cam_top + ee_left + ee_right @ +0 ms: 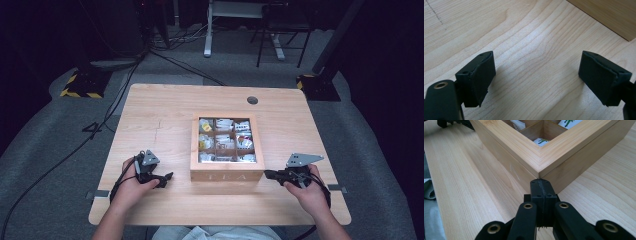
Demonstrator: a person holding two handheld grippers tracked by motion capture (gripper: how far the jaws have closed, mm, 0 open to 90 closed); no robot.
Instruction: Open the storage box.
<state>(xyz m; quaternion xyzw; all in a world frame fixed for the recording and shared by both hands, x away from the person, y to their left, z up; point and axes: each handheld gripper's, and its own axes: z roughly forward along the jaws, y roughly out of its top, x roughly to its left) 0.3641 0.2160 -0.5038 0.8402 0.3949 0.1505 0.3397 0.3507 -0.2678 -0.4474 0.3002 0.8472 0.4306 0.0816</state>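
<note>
A wooden tea box [227, 173] with a windowed lid stands mid-table, several tea bags [224, 140] visible in its compartments. My left gripper [166, 178] rests on the table left of the box, jaws wide open over bare wood [536, 75] with nothing between them; the box's corner [609, 15] shows at upper right. My right gripper [268, 174] lies at the box's front right corner. In the right gripper view its jaws [540, 188] are shut together, tips at the box's corner edge [539, 173], holding nothing.
The wooden table [160, 120] has a round cable hole [252, 100] at the back right. Beyond the table, cables [165, 55] run over the grey floor, with a desk leg [208, 35] and stands. Free tabletop lies left and right of the box.
</note>
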